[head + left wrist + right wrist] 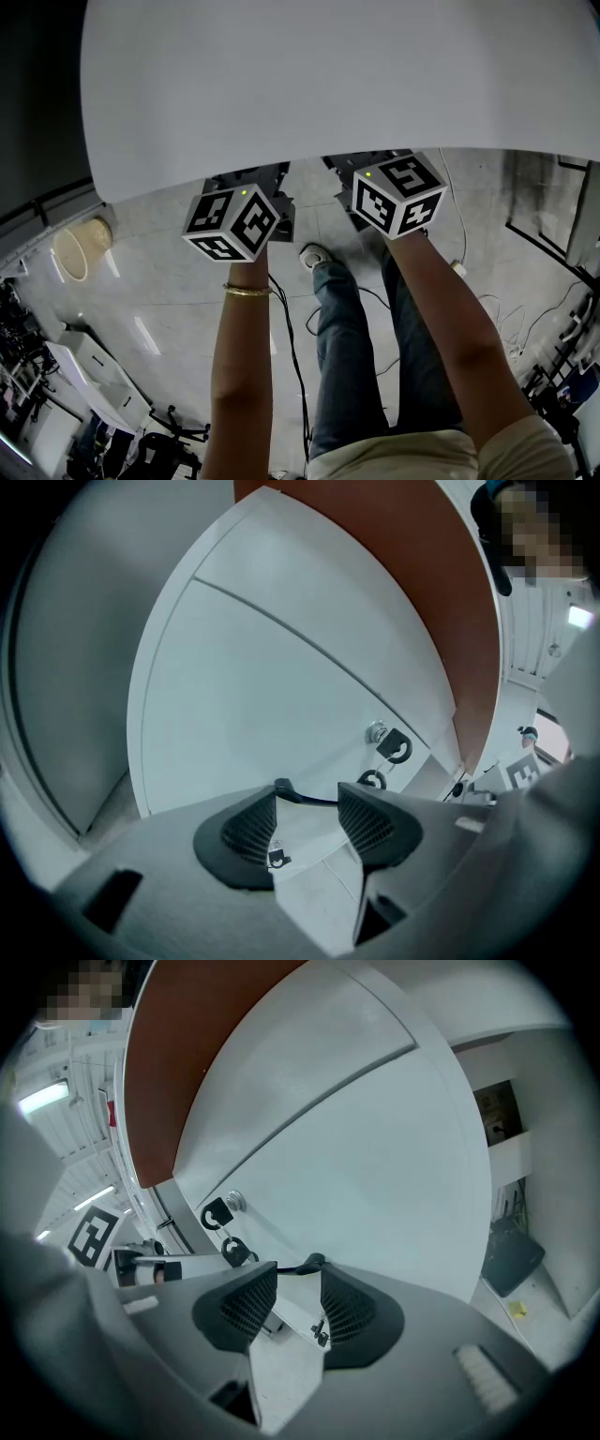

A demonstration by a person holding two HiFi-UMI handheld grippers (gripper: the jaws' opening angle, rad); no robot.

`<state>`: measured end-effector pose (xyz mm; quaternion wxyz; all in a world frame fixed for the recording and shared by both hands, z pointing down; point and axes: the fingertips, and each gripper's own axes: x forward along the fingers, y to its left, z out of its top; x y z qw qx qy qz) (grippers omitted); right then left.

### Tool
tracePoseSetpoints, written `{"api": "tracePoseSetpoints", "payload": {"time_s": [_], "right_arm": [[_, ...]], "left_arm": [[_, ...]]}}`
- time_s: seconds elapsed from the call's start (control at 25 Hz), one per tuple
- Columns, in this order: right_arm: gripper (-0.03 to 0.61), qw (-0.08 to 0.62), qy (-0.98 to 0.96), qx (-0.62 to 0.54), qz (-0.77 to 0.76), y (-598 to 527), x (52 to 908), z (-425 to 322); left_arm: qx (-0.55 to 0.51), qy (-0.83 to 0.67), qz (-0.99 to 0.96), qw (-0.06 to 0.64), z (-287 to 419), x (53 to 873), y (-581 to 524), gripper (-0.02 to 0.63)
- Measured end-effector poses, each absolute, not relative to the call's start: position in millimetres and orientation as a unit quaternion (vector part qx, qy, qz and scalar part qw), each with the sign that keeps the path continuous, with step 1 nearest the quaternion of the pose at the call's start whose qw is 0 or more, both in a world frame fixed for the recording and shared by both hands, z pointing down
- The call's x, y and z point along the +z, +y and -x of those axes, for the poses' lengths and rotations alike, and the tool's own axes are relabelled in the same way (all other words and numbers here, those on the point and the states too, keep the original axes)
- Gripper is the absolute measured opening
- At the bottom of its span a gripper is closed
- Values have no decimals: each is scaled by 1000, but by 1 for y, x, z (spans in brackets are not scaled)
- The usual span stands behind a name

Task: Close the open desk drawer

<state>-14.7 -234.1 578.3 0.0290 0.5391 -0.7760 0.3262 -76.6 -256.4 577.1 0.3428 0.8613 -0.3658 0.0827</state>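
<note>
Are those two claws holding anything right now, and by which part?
Nothing is held: the left claw and the right claw both stand open, pointed at the white drawer front.

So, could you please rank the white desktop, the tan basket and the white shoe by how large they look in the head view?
1. the white desktop, by far the largest, though it is also nearest the camera
2. the tan basket on the floor
3. the white shoe, smallest
</note>
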Motion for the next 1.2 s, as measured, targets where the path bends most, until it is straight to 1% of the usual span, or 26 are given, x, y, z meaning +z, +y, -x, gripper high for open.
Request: {"api": "tracePoseSetpoints", "payload": {"time_s": [0.56,0.72,0.8,0.84,0.88,0.92,1.04,1.2], "right_arm": [[152,25,-778,325,-538,-237,581,13],[146,28,-776,324,-540,-235,576,15],[125,30,-772,324,-546,-230,573,10],[119,30,-771,324,-548,-226,573,8],[103,30,-771,322,-548,-222,573,8],[61,30,-772,320,-548,-218,573,8],[2,40,-778,307,-547,-208,569,12],[2,41,-777,306,-548,-189,560,17]], "left_arm": [[80,-371,-860,342,75,579,-260,207],[78,-386,-857,332,80,575,-257,203],[82,-405,-849,329,81,574,-250,174],[83,-408,-847,330,81,574,-245,111],[83,-407,-848,330,80,574,-239,71],[83,-402,-850,329,77,573,-233,62],[85,-395,-859,314,71,565,-221,-3],[97,-400,-859,306,67,554,-205,-3]]}}
